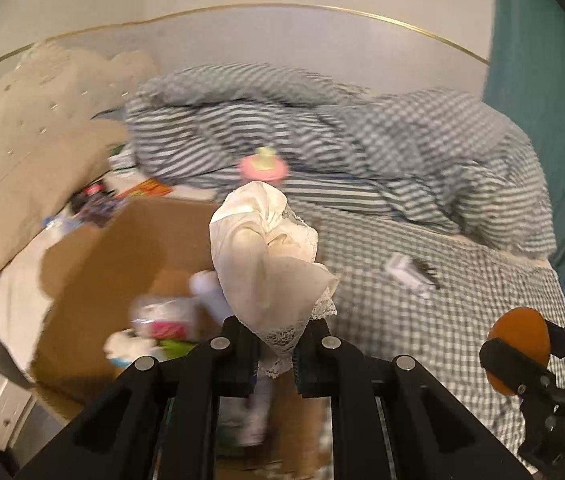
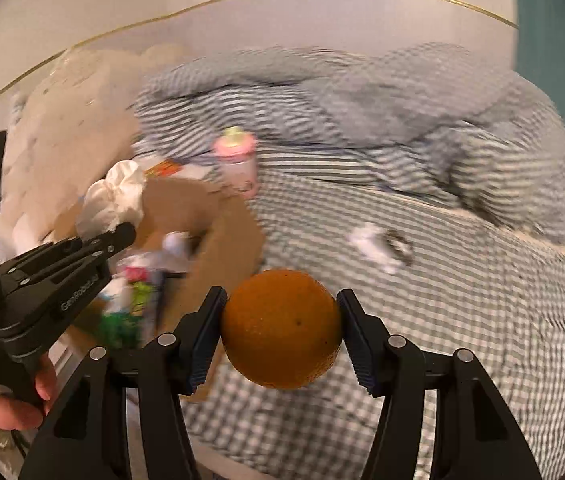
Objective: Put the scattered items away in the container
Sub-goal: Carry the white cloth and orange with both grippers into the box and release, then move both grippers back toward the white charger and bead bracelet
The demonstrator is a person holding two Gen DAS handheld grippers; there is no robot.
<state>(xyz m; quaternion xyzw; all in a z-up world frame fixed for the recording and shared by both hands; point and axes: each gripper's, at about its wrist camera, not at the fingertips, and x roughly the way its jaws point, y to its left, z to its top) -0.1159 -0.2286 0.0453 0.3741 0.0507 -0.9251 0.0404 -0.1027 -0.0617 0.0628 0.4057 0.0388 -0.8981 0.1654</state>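
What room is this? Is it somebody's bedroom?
Most likely a bedroom. There is a bed with a checked sheet, a rumpled striped duvet piled on it, and a padded beige headboard against the wall. A cardboard box sits on the bed for tidying.

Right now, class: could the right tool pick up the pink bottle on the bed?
Probably not yet: the right tool is shut on the orange, so its jaws are full. The pink bottle lies further off, with open bedding between.
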